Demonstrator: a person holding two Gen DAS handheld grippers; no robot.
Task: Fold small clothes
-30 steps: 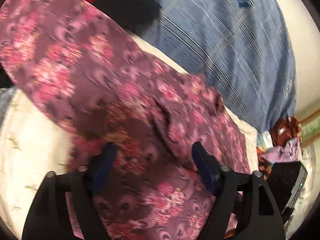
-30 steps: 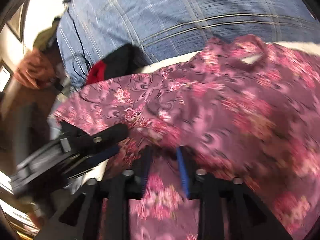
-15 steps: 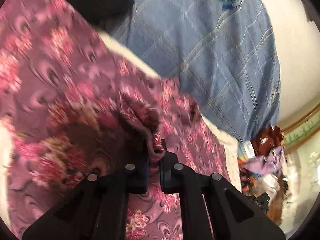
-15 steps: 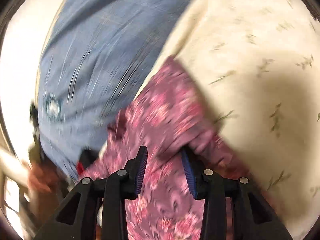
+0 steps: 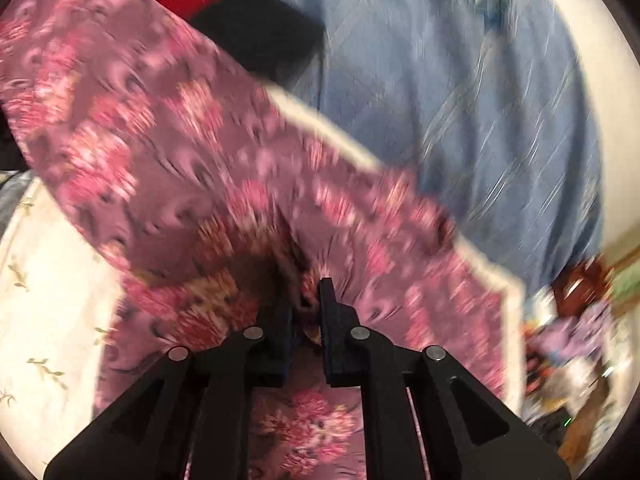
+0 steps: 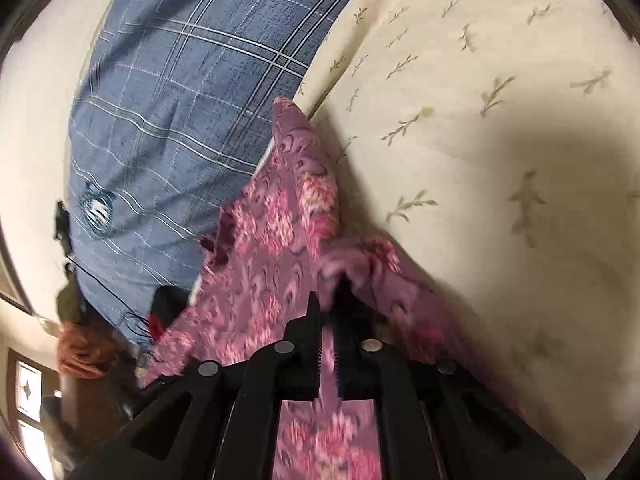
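You have both claws pinching the floral garment [image 5: 168,152]: the left claw [image 5: 306,300] grips a bunched ridge, the right claw [image 6: 328,308] a gathered edge. It lies on the cream sprigged bedsheet [image 6: 480,120], beside the blue checked pillow [image 6: 180,100]. No finished fold shows yet, so the folding looks barely begun. The cloth is thin, limp and slippery-looking.

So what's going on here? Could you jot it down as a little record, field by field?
surface: cream sheet with a leaf print
garment: pink floral cloth, partly lifted
left hand-held gripper: shut on a bunch of the cloth
right hand-held gripper: shut on another bunch of the cloth
beside the cloth: blue plaid fabric
also near: red and black item
image quality: left view blurred
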